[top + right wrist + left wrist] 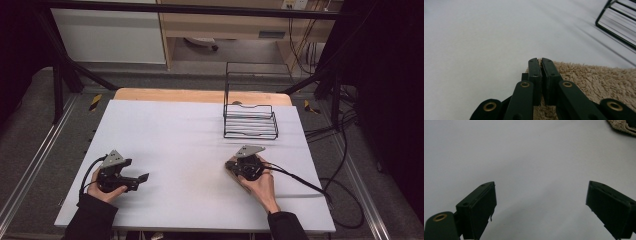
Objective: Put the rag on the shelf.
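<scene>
Nearest you, your right tongs (540,61) are pressed together on the edge of a beige fleecy cloth (599,80). A sliver of pile shows between the jaw tips, so they look to be pinching its near border. The cloth lies flat on the white worktop (474,37), spreading away to the right of the jaws in the right gripper view. From above, most of it is hidden under your right hand (260,185), and just a tan corner shows beside the tongs (235,166).

Your left tongs (541,195) stand wide apart over bare worktop and hold nothing. In the left gripper view a corner of the cloth (620,125) shows at the top right, well away from them.

Farther off, toward the back right of the worktop, stands the black wire rack (250,121), with nothing in it that can be seen.

By the look of things, you are at the grasp: one edge is secured and the cloth is not yet lifted. The next move probably calls for bringing your left tongs across to take a second edge or corner, then lifting evenly. A single pinch on soft pile may slip or let the cloth sag.
</scene>
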Available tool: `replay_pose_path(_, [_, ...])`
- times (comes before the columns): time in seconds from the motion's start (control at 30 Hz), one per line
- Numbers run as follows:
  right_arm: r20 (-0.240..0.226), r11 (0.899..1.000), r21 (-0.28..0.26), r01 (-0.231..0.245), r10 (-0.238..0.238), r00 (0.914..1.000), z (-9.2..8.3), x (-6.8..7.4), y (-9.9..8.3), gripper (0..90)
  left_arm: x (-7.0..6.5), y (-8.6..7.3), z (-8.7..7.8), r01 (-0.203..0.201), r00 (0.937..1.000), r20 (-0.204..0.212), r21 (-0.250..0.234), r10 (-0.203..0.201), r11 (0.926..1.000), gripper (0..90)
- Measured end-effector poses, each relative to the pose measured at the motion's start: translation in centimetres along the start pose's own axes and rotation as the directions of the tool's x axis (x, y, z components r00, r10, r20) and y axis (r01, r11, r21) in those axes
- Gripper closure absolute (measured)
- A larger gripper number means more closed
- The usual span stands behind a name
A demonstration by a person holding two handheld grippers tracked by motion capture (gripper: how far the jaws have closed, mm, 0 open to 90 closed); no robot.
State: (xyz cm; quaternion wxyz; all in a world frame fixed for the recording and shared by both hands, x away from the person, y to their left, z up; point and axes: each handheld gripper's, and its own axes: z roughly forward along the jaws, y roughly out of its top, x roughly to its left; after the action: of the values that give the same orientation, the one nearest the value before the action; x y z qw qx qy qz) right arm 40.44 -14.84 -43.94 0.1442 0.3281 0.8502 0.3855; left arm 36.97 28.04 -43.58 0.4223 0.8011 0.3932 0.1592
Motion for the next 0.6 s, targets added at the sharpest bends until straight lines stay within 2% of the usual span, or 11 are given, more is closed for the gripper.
replay_pose_path(0.17, [-0.059,0.999,-0.010,0.047,-0.048,0.9971,-0.1,1.0,0.2,86.7,0.0,0.0,0.0,0.000,1.0000,-0.001,-0.001,0.000,1.0000,9.2])
replay_pose_path(0.2, [-0.059,0.999,-0.010,0.047,-0.048,0.9971,-0.1,1.0,0.2,86.7,0.0,0.0,0.0,0.000,1.0000,-0.001,-0.001,0.000,1.0000,9.2])
replay_pose_path(0.27, [-0.107,0.997,-0.020,0.072,-0.073,0.9916,-0.2,2.0,0.4,86.7,0.0,0.0,-0.1,0.001,1.0000,-0.002,-0.002,-0.001,1.0000,9.2])
replay_pose_path(0.37, [-0.126,0.996,-0.022,0.084,-0.086,0.9883,-0.2,2.5,0.5,86.7,0.0,0.0,-0.1,0.002,1.0000,-0.003,-0.002,-0.002,1.0000,9.2])
replay_pose_path(0.4, [-0.153,0.995,-0.023,0.097,-0.100,0.9831,-0.2,3.2,0.6,86.7,0.0,0.0,-0.1,0.001,1.0000,-0.004,-0.002,-0.001,1.0000,9.2])
replay_pose_path(0.47, [-0.164,0.995,-0.026,0.100,-0.103,0.9811,-0.2,3.4,0.7,86.7,0.0,0.0,-0.1,0.001,1.0000,-0.004,-0.001,-0.001,1.0000,9.2])
replay_pose_path(0.5, [-0.188,0.994,-0.027,0.104,-0.108,0.9763,-0.2,4.0,0.8,86.6,0.0,0.0,-0.1,0.000,1.0000,-0.004,-0.001,0.000,1.0000,9.2])
replay_pose_path(0.6, [-0.206,0.994,-0.030,0.110,-0.113,0.9720,-0.2,4.4,0.9,86.6,0.0,0.0,-0.1,0.000,1.0000,-0.003,-0.001,0.000,1.0000,9.2])
